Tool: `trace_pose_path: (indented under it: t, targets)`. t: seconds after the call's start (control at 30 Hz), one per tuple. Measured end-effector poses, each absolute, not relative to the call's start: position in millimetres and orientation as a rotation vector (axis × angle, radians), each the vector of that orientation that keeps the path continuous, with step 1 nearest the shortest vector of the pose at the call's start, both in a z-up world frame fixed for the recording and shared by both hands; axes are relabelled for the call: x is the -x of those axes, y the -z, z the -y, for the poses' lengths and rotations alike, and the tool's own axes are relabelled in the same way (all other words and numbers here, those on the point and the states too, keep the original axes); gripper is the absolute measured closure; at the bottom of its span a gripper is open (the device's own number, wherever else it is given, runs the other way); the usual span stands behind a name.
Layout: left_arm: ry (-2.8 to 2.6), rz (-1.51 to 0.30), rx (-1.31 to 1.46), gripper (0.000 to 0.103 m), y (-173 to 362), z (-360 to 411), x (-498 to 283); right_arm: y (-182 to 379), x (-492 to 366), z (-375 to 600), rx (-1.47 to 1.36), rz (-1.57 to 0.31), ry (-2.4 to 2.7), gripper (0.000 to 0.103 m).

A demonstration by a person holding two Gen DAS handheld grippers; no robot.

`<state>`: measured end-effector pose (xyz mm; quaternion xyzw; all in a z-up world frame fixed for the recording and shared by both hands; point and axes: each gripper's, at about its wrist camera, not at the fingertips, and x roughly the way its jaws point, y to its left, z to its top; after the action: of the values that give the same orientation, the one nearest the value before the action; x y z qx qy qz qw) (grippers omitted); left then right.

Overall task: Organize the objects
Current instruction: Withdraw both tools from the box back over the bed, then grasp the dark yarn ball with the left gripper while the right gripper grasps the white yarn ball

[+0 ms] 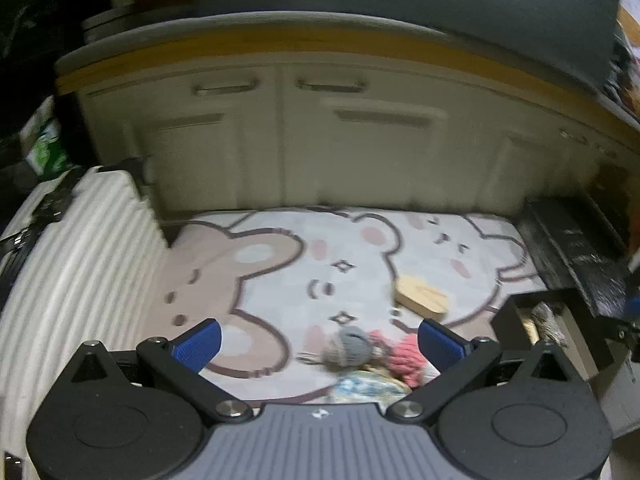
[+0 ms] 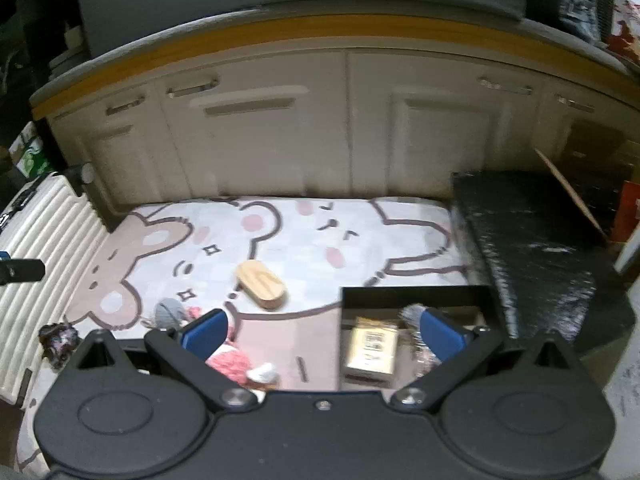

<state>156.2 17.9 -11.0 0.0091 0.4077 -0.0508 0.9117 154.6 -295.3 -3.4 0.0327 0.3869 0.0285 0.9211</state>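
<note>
I can read no text from here. The tan card (image 2: 372,346) in the black box (image 2: 416,294) carries a dark printed block, too blurred to make out. The green-and-white package (image 1: 46,148) at far left shows markings, equally illegible.

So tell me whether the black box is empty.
Not empty: the open black box holds a tan packet and a grey fuzzy item.

Open rug (image 2: 320,240) between ribbed suitcase (image 2: 44,248) and black box (image 2: 416,300)
</note>
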Motion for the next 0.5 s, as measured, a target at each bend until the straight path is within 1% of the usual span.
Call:
trace_pose_path:
  t: [0.3, 0.5]
  targets:
    - [0.006, -0.787, 0.006, 0.000, 2.9, -84.2, -150.2, 12.2, -160.8, 264.9, -0.059, -0.761, -0.131, 0.000]
    - [-0.045, -0.771, 0.008, 0.000, 12.1, -110.8, -147.5, 21.9, -163.9, 252.0, -0.067, -0.754, -0.195, 0.000]
